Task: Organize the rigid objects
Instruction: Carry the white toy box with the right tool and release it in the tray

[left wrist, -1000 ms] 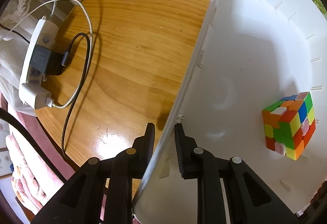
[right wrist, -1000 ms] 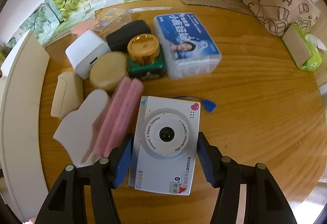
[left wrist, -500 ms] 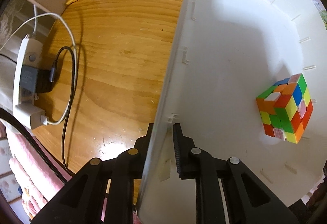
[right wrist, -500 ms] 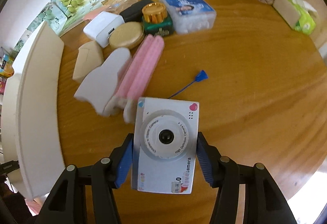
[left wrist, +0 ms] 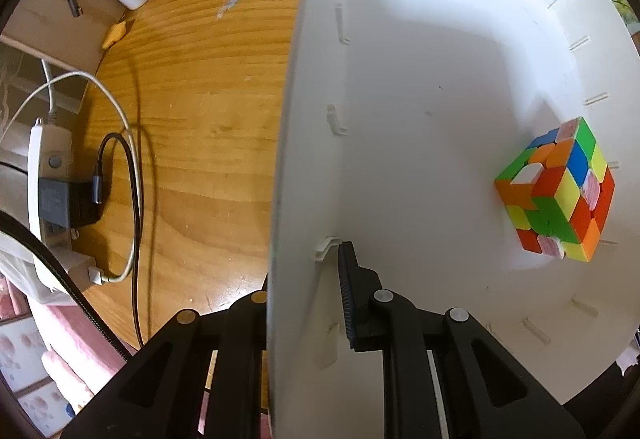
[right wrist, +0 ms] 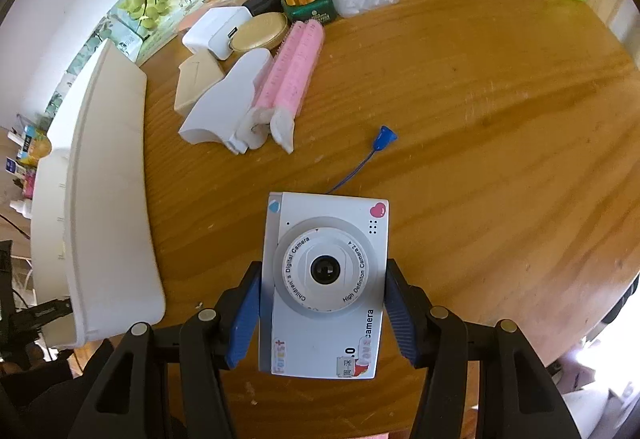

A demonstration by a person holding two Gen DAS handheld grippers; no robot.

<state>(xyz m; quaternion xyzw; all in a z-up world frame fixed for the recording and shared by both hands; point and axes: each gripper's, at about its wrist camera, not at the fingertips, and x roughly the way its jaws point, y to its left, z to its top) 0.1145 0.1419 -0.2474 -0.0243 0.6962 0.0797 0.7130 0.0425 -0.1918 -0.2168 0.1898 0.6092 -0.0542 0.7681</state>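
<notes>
Landmark: white rectangular plastic bin (left wrist: 420, 87). Left gripper (left wrist: 308, 303) nearly closed, clamped on bin's near side wall, one finger inside, the other outside. Multicoloured puzzle cube (left wrist: 554, 191) sits inside the bin against the far wall; rest of bin floor is bare, lots of room. Outside the wall: wooden counter (left wrist: 200, 119), white power strip w/ cables (left wrist: 48, 195) at counter edge.

Right gripper (right wrist: 322, 313) partly open, blue pads pressed on both sides of white children's digital camera (right wrist: 324, 279), lens up, held above counter. The bin (right wrist: 108, 191) lies left of the camera w/ an open gap between. Pink ridged foam roller (right wrist: 292, 75) and clutter sit beyond, well apart.
</notes>
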